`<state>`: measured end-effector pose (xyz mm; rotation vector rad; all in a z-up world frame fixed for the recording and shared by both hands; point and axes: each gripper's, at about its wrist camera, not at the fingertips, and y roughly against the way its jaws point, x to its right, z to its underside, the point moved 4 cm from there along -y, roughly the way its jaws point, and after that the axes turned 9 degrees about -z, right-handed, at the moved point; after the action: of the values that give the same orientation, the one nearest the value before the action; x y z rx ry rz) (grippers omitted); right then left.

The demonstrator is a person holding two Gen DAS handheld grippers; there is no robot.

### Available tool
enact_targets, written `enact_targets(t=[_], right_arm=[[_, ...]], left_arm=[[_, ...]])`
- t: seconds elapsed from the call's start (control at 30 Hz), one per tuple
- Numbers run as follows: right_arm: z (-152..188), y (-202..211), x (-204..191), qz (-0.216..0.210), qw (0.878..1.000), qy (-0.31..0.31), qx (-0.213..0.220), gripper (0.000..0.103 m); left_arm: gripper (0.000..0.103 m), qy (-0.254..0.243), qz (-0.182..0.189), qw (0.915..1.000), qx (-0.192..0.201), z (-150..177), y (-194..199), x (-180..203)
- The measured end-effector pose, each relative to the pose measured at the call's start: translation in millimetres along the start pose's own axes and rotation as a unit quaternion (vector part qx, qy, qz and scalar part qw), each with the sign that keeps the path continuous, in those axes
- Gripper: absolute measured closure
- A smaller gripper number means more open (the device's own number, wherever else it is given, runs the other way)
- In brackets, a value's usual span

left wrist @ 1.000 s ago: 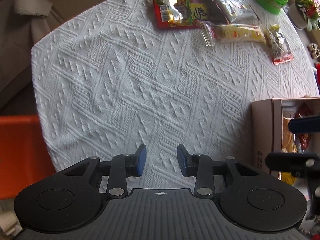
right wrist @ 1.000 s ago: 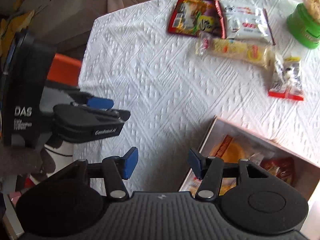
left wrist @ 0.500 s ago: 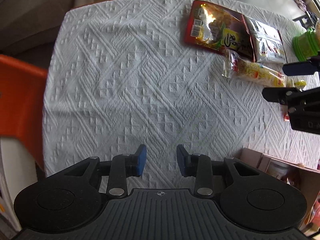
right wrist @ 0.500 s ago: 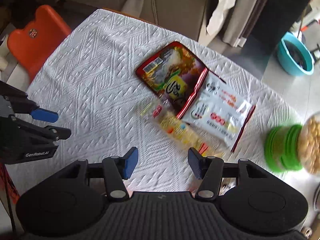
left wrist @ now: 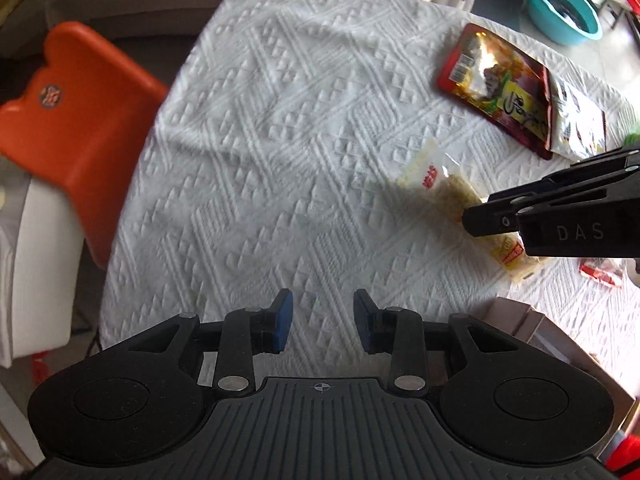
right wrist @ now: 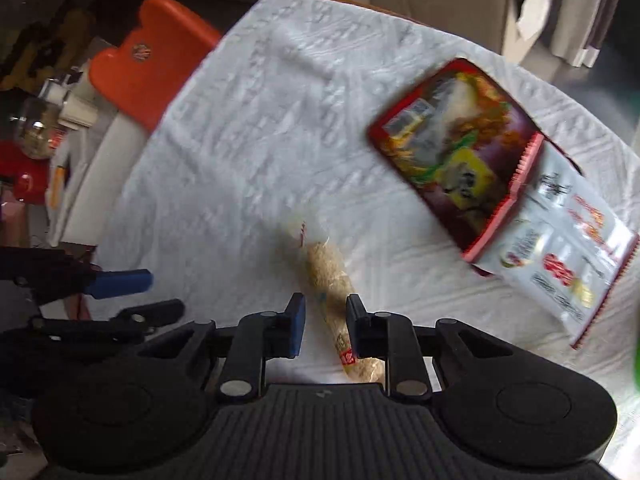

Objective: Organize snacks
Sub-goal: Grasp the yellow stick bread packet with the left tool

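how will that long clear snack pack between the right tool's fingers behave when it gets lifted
The snack pack is a thin clear wrapper around pale crumbly bars, so it is probably light. It is long and the right tool straddles it near one end, so the far end may droop or swing. The glossy film could slip, and a hard squeeze might crush the contents.

Four snack packets on the white tablecloth (left wrist: 280, 160): one red pouch (right wrist: 452, 140), one white pouch (right wrist: 560, 256), one clear cracker sleeve (right wrist: 328, 276), one small red-edged packet (left wrist: 600, 274). One cardboard box (left wrist: 532, 324), one orange chair (left wrist: 80, 120), one teal basin (left wrist: 568, 8). Two grippers: left (left wrist: 323, 322), right (right wrist: 325, 326).
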<state>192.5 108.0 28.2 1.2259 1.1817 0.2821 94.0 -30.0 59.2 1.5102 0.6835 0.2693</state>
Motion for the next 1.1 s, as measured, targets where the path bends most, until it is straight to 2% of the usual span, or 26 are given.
enact_targets(t=[0.07,0.17,0.23,0.3,0.37,0.43,0.53,0.57,0.63,0.73,0.87,0.97,1.03,1.07,1.1], right_arm=[[-4,-3,-12,-0.02,1.0,0.006,0.001,0.081],[-10,9,-17,-0.013,0.999,0.03,0.019,0.081],[-15,25,-11,0.014,0.998,0.048,0.037,0.081],[-19,39,0,0.047,0.996,0.057,0.05,0.081],[-19,51,13,0.079,0.994,0.053,0.06,0.081],[-16,59,22,0.104,0.991,0.047,0.067,0.081],[-7,68,36,0.136,0.988,0.027,0.072,0.081],[-4,70,40,0.145,0.987,0.025,0.071,0.081],[1,71,46,0.163,0.984,0.026,0.069,0.08],[7,73,51,0.173,0.982,0.033,0.069,0.08],[12,73,54,0.165,0.983,0.033,0.071,0.076],[12,76,56,0.158,0.984,0.025,0.075,0.07],[11,76,57,0.157,0.984,0.024,0.074,0.069],[11,77,57,0.159,0.984,0.026,0.075,0.069],[12,79,56,0.16,0.984,0.027,0.077,0.069]], left_arm=[[0.066,0.045,0.029,0.9985,0.012,4,5,-12],[0.066,0.105,0.103,0.989,0.01,3,8,-13],[0.066,0.134,0.151,0.9794,0.009,-6,7,-1],[0.066,0.15,0.183,0.9715,0.012,-19,6,16],[0.066,0.157,0.197,0.9677,0.011,-30,3,32],[0.066,0.157,0.185,0.9701,0.003,-44,-6,49],[0.066,0.126,0.147,0.9809,-0.015,-58,-24,72],[0.058,0.107,0.135,0.9848,-0.02,-60,-29,79],[0.05,0.076,0.116,0.9902,-0.016,-63,-34,91],[0.045,0.053,0.101,0.9934,-0.006,-63,-36,98],[0.049,0.03,0.099,0.9946,0.001,-58,-37,98],[0.049,0.017,0.075,0.9969,0.018,-54,-34,85],[0.053,0.0,0.012,0.9993,0.036,-53,-32,75],[0.061,0.002,-0.008,0.9989,0.045,-52,-30,69],[0.064,0.011,-0.012,0.9986,0.05,-51,-28,62]])
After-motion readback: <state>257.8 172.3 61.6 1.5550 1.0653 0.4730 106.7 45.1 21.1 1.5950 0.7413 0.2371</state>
